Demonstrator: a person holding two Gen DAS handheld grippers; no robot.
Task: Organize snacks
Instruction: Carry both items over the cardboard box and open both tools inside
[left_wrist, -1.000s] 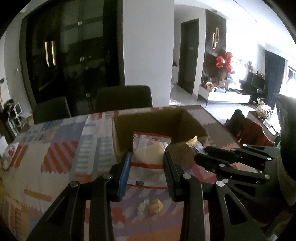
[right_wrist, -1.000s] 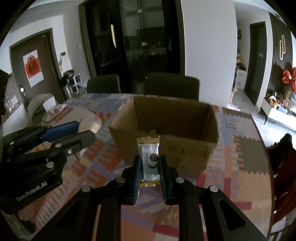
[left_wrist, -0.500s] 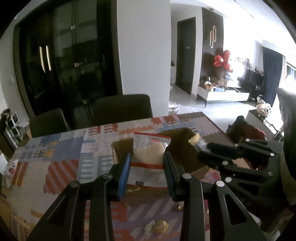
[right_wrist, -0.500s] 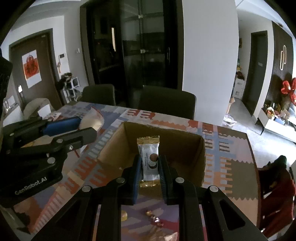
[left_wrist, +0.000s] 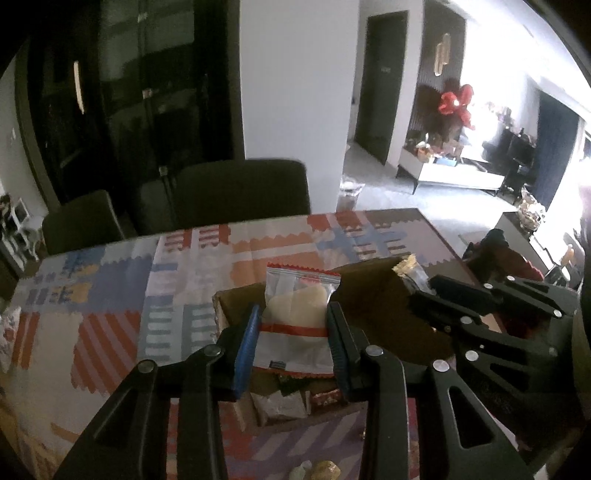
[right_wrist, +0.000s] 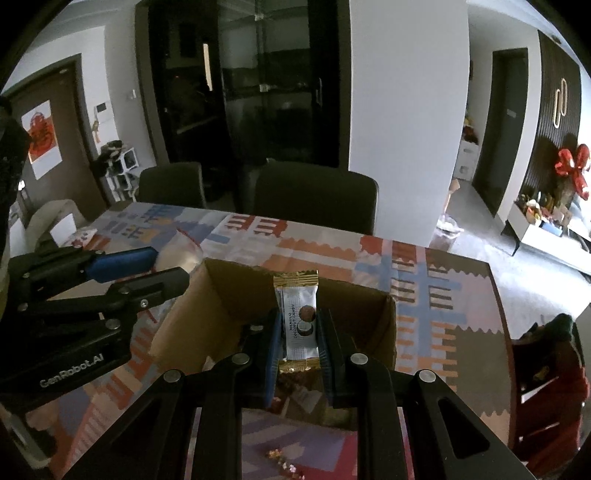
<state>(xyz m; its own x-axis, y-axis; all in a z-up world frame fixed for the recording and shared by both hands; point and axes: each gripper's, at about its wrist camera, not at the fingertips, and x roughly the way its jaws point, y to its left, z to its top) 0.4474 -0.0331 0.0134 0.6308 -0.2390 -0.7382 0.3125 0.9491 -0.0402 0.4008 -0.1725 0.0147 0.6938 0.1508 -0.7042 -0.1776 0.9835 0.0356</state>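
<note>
My left gripper (left_wrist: 291, 332) is closed on a clear crinkly plastic packet (left_wrist: 295, 321) with red trim and a pale round cake inside; the blue rubbery pads (left_wrist: 245, 350) press its two side edges. The packet stands upright between the fingers, above the open cardboard box (left_wrist: 373, 299). Box is plain brown corrugated card, flaps up, with a few wrapped snacks (left_wrist: 284, 402) lying on its floor. My right gripper (right_wrist: 298, 332) is clamped on a slim white bar wrapper (right_wrist: 297, 321) with shiny gold crimped ends, upright, also over the box (right_wrist: 384, 325) opening near its front wall. The grippers sit side by side, left one just beside the box's left wall. Box sits on a table with a patchwork-print cloth (right_wrist: 428, 295), matte, zigzag-edged blocks. Small foil-wrapped candies (left_wrist: 317, 470) lie on the cloth in front of the box.
</note>
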